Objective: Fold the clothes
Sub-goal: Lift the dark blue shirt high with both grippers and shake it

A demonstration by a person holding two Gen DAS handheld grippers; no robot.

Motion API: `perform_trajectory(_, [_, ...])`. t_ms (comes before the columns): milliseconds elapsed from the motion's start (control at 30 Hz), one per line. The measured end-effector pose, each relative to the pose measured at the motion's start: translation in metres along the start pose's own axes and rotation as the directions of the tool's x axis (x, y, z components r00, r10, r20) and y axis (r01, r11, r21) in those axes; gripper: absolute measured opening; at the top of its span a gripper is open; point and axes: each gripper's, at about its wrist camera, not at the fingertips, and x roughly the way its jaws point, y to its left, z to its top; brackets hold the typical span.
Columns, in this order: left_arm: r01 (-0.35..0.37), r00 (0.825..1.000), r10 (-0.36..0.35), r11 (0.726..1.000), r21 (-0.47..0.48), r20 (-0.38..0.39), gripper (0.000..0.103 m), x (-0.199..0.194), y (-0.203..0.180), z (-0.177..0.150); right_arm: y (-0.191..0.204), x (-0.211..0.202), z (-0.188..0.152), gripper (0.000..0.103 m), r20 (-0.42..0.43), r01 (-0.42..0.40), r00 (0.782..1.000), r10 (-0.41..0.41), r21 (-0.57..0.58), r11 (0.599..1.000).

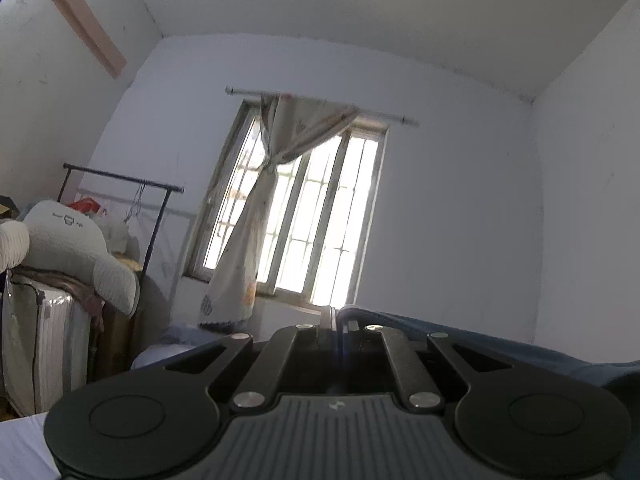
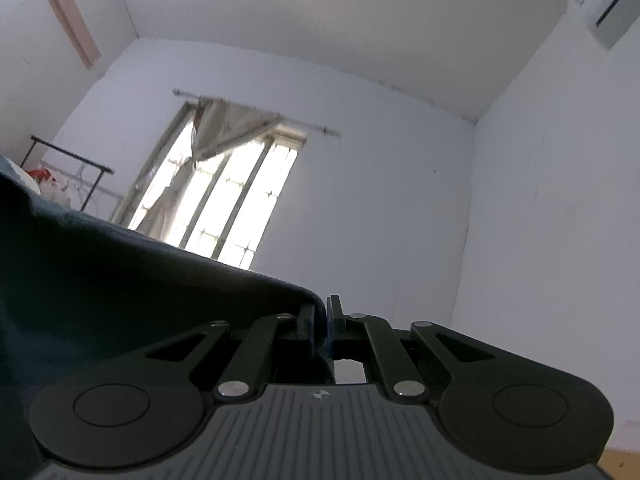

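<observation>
A dark blue garment (image 2: 132,280) hangs stretched between the two grippers, both tilted up toward the ceiling. In the right wrist view it fills the 9 o'clock side, its edge pinched between the pressed-together fingers of the right gripper (image 2: 322,320). In the left wrist view the cloth runs off toward 3 o'clock from the left gripper (image 1: 340,326), whose fingers are clamped on its edge. Beyond, at 12 o'clock, a barred window (image 1: 304,216) with a tied curtain (image 1: 256,216); at 9 o'clock, a clothes rack (image 1: 120,180).
</observation>
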Motion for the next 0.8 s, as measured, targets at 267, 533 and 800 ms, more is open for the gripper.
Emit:
perform_trajectory(267, [-0.072,0.991,0.071,0.997,-0.003,-0.114,0.002,0.129,0.007,-0.054,0.025,0.120,-0.069,0.002,-0.117,-0.024,0.993,0.023,-0.003,1.000])
perform_trajectory(533, [-0.129,0.938,0.139,0.990,0.051,-0.317,0.002,0.251,0.025,-0.172,0.062,0.245,-0.195,0.002,-0.333,-0.063,0.939,0.079,0.059,0.996])
perform_trajectory(800, [-0.160,0.848,0.184,0.983,0.091,-0.497,0.002,0.325,0.052,-0.298,0.119,0.335,-0.326,0.002,-0.568,-0.124,0.804,0.175,0.128,0.984])
